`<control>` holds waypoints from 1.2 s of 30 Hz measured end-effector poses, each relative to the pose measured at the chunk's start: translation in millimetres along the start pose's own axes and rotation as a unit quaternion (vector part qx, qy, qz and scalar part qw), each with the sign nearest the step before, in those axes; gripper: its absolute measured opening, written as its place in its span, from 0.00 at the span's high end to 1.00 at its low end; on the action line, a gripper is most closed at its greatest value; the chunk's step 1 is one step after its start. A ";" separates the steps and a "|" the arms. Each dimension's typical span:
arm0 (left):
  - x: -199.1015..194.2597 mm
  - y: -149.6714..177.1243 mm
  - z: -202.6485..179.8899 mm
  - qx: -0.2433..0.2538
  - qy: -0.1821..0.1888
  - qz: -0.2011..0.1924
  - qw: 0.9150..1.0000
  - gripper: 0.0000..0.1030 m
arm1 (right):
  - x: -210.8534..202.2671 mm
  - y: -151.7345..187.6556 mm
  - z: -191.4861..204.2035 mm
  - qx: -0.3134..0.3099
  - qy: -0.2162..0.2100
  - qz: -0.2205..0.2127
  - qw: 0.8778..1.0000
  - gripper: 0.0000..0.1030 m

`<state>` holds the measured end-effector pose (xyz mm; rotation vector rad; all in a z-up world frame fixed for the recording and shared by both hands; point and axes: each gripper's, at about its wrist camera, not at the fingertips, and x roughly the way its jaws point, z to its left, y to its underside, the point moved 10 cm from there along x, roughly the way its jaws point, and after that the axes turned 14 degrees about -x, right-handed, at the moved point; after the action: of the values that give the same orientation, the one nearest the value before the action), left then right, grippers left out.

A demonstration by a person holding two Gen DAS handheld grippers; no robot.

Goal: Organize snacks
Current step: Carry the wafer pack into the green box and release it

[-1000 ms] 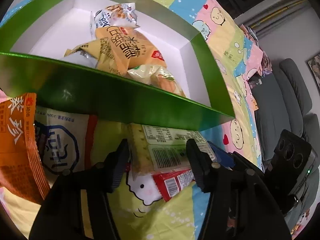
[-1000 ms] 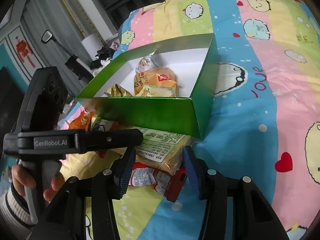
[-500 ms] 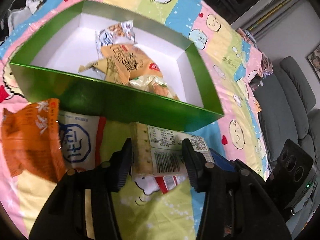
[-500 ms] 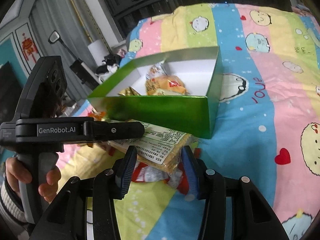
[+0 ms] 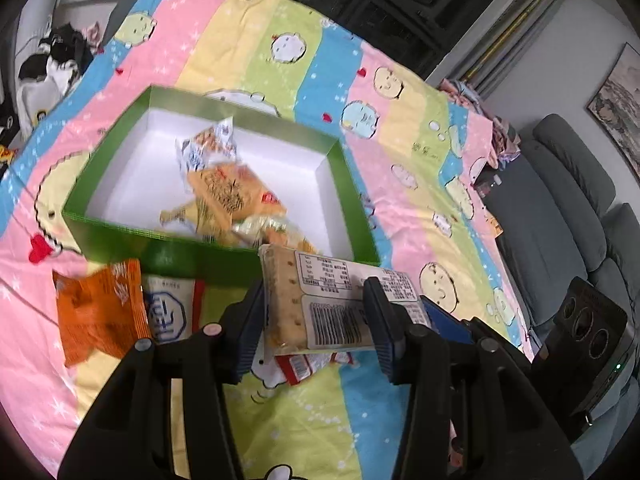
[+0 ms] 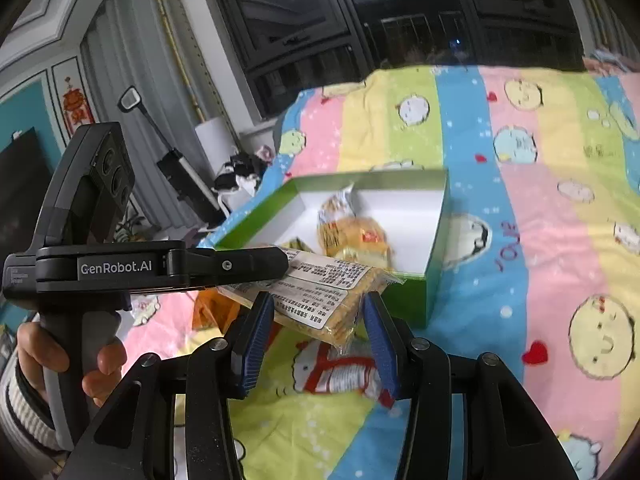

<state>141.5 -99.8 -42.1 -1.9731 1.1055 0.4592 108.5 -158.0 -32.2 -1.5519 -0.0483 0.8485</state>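
Note:
A cracker pack (image 5: 320,300) with a white label and barcode is held off the bedspread by both grippers. My left gripper (image 5: 316,320) is shut on one end, and my right gripper (image 6: 316,320) is shut on the other end (image 6: 320,300). The green box (image 5: 120,232) with white inside lies just beyond, holding several yellow snack bags (image 5: 232,196). It also shows in the right wrist view (image 6: 432,272). An orange bag (image 5: 96,312), a white-blue bag (image 5: 168,312) and a red packet (image 5: 304,364) lie on the bedspread in front of the box.
The colourful cartoon bedspread (image 5: 380,120) covers the bed. A grey sofa (image 5: 568,208) stands at the right. Clothes (image 5: 60,56) lie off the bed's far left. The person's hand (image 6: 48,356) grips the left gripper's handle. Dark windows (image 6: 360,20) stand behind.
Both grippers have risen with the cracker pack, lifting it off the bedspread and off the red packet. The box now appears lower and farther away in both views.

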 end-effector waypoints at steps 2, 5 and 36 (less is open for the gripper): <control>-1.1 -7.9 -2.2 0.003 0.003 -0.005 1.000 0.54 | -0.1 -7.0 -0.7 -0.005 0.003 -0.006 1.000 0.53; 0.1 -19.0 -5.3 0.005 0.005 -0.011 1.000 0.54 | 1.2 -15.5 -3.4 -0.012 0.007 -0.012 1.000 0.53; 61.2 -82.3 55.0 -0.053 -0.041 0.005 0.998 0.29 | 100.7 -35.7 -49.7 0.015 0.009 0.045 0.999 0.53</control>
<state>247.5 -65.4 -75.5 -2.0221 1.0590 0.6085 223.6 -142.7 -52.8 -1.5423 0.0468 0.9020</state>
